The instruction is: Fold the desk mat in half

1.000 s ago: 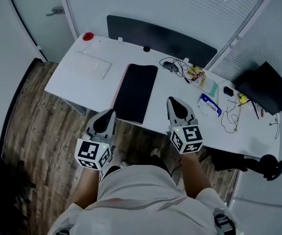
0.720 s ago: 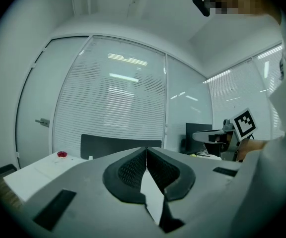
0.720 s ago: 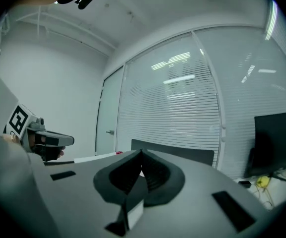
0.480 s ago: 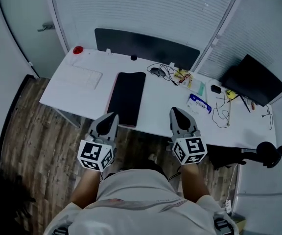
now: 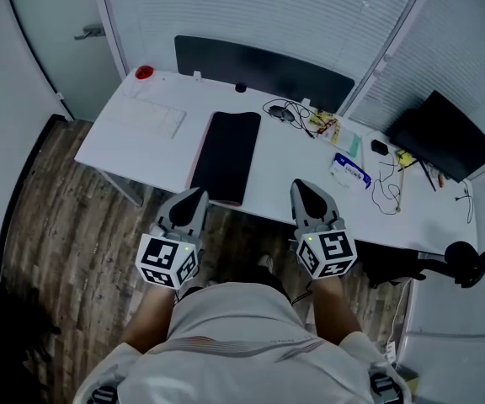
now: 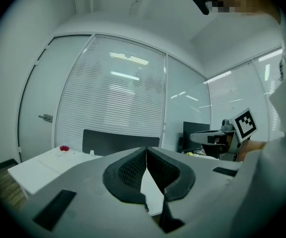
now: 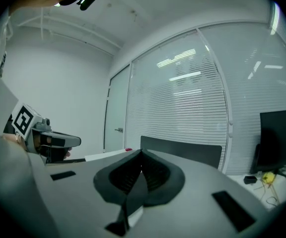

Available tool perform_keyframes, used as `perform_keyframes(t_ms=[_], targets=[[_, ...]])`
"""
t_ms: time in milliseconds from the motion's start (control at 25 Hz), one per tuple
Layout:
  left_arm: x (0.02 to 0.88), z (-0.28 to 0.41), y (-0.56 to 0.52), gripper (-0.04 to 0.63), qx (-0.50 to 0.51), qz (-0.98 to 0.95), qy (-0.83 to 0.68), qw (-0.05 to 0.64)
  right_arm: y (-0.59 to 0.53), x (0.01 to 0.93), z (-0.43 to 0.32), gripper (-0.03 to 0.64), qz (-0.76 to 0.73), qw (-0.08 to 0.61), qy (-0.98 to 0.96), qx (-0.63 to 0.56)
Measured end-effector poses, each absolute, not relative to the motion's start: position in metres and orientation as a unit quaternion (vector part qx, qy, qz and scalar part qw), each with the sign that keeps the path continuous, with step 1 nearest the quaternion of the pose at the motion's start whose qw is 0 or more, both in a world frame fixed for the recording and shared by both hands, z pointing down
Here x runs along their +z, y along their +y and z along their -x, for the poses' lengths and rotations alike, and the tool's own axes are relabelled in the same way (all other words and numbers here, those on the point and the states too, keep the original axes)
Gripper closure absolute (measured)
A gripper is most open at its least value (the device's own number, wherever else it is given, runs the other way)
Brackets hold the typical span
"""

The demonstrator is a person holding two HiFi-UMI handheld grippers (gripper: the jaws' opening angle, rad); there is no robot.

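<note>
White desk (image 5: 276, 171), wood floor (image 5: 53, 225), blinds (image 5: 259, 15)

The person stood at the desk's (image 5: 285, 158) near edge, forearms forward. The left gripper (image 5: 192, 197) and right gripper (image 5: 301, 185) pointed roughly level toward it, side by side, jaws closed and empty.

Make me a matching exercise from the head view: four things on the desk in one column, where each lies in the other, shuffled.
Things:
1 desk mat
2 keyboard
3 red round object
4 blue-and-white packet

Places:
A far left corner of the desk
B right of the mat
C middle, reaching the near edge
D left part, just left of the mat

Pairs: 1-C, 2-D, 3-A, 4-B
</note>
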State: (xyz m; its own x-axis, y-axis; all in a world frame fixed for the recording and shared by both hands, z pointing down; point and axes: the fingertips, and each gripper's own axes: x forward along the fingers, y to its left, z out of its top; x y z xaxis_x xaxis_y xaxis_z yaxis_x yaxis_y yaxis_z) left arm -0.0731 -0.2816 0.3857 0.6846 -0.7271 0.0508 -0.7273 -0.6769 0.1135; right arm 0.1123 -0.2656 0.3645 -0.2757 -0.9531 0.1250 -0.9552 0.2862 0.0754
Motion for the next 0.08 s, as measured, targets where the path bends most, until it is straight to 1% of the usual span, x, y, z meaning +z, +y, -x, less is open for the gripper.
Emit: perform_keyframes(t_ms=[80], targets=[[0.3881, 0.0723, -0.2794, 0.580, 0.001, -0.916, -0.396, 0.065, -0.2639, 0.3668, -0.1137, 0.566, -0.600, 0.069, -0.797, 0.012]])
